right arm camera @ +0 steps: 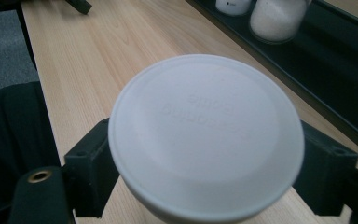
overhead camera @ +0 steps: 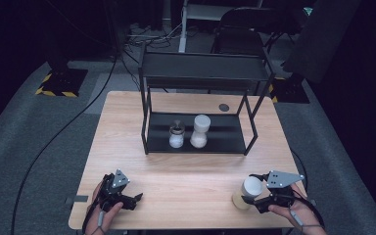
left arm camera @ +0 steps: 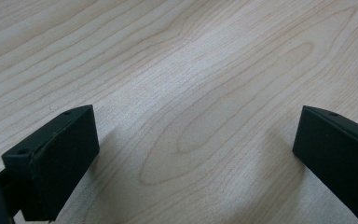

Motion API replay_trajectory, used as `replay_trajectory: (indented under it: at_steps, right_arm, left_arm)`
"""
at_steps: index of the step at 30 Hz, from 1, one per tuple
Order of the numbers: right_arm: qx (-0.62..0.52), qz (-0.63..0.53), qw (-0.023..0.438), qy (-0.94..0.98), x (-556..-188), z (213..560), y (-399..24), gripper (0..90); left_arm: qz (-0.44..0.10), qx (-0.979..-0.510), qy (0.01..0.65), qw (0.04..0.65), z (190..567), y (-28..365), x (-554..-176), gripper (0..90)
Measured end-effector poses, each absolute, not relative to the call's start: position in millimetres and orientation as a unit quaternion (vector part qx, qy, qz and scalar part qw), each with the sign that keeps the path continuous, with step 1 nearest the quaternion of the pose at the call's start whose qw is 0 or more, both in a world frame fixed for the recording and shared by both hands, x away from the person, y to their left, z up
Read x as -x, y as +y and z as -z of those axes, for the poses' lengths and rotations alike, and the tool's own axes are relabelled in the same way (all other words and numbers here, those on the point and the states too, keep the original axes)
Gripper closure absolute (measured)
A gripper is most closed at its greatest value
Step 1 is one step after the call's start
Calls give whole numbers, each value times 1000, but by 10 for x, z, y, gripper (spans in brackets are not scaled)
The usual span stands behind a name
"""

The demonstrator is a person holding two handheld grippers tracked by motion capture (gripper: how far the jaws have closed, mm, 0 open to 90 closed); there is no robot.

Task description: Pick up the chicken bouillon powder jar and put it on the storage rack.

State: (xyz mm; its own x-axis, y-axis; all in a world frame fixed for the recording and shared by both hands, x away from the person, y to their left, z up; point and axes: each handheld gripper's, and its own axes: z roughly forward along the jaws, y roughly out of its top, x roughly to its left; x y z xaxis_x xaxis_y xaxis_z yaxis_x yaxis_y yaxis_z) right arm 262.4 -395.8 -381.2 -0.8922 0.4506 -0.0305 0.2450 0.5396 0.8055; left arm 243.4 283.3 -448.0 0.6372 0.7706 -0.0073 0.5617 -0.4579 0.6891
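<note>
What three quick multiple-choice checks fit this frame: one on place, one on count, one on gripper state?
1. Where is the white-lidded jar that the right gripper works on?
A. on the rack's top shelf
B. at the table's near right edge
C. on the floor

2. How many jars stand on the rack's lower shelf?
A. two
B. four
C. none

3. How do the left gripper's jaws stand?
A. clamped on a lid
B. apart over bare wood
C. holding a cable

Answers: 1 B, the high view shows it there; 2 A, a small jar and a taller jar; 3 B, the left gripper view shows wood between them.
</note>
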Motion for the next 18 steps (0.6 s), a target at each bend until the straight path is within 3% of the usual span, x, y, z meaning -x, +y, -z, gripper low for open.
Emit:
replay_trajectory:
  at_steps: [5,18]
  right_arm:
    - [-196,-438,115,870,-2643,3808,-3945,330]
    - [-191,-437,107,872,-2665,3758,-3919,338]
  left_arm:
    - [-155,-840,397,337,4480,2833,-2434,3]
    - [-155,-840,397,337,4480,2833,-2434,3]
